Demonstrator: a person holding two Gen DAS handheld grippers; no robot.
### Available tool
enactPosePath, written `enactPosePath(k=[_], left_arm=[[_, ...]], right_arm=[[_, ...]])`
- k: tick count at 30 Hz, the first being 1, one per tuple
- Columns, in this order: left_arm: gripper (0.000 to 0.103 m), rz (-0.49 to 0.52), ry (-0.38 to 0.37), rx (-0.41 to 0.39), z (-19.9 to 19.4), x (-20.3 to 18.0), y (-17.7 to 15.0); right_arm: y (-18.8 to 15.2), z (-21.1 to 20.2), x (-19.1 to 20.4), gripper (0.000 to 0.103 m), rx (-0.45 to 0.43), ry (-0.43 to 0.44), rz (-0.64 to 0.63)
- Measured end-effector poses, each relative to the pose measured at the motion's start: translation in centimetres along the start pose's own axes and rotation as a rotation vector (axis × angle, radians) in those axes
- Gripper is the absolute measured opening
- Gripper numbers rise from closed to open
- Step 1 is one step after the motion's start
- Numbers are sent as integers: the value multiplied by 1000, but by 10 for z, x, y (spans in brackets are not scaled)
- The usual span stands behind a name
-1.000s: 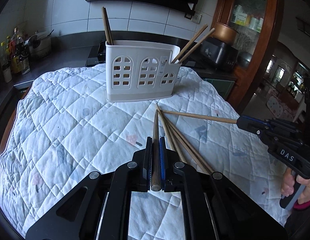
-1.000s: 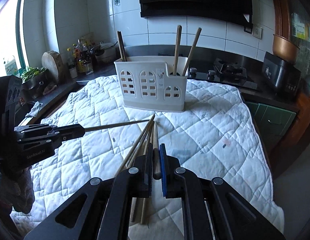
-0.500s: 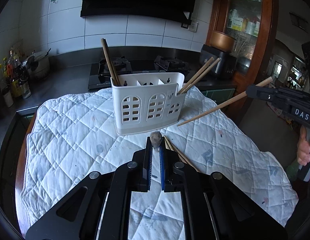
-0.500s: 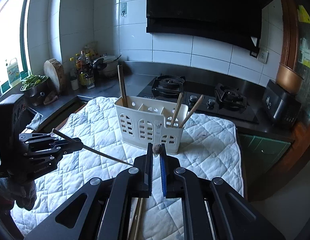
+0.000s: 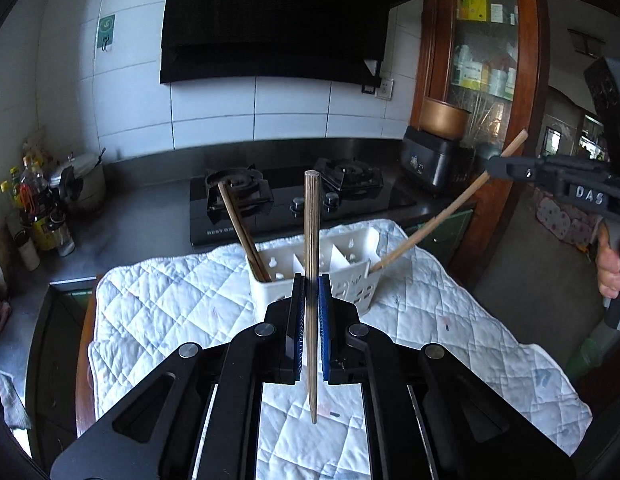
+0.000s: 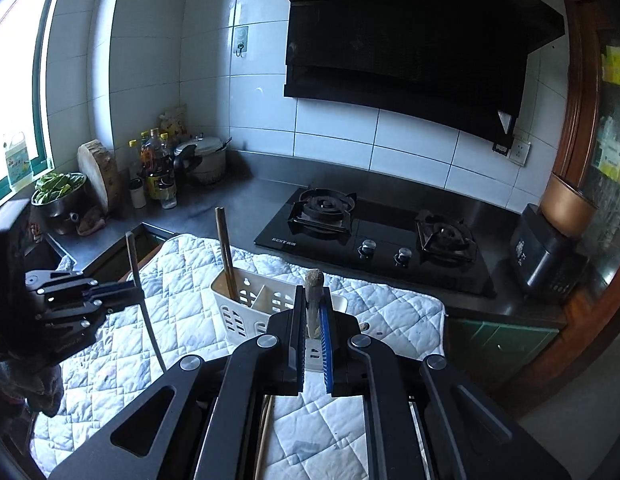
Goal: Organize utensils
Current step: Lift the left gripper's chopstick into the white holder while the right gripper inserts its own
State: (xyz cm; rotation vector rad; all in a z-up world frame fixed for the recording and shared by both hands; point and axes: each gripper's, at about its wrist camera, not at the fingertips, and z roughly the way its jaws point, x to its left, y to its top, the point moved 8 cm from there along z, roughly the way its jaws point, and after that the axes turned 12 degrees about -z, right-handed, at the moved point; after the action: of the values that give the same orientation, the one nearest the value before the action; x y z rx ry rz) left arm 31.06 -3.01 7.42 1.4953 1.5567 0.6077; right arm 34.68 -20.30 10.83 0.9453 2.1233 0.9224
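While clamped upright, chopstick (image 5: 311, 240) in left gripper (image 5: 311, 312) (holder (image 5: 361, 276) beyond)

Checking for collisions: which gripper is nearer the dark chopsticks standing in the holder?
Left, likely. Left gripper hangs just before the dark chopsticks; right gripper is beyond the right end of the holder.

walls: white tile (image 6: 333, 148) | window (image 6: 14, 80): bright | cabinet (image 5: 485, 48): wood

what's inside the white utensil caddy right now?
The white caddy has dark chopsticks standing in its left end compartment; the middle compartment shows nothing. Its right end is partly hidden by the left gripper and its held chopstick.
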Motion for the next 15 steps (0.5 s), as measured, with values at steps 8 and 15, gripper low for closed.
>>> enactPosePath(k=[8,15], left_arm=[[5,19,7,-131,-9,-13,74],[5,-11,21,-186,12,-13,107]], right_arm=[[7,22,-8,7,8,42,44],[26,21,-22,7,-37,-14,51]])
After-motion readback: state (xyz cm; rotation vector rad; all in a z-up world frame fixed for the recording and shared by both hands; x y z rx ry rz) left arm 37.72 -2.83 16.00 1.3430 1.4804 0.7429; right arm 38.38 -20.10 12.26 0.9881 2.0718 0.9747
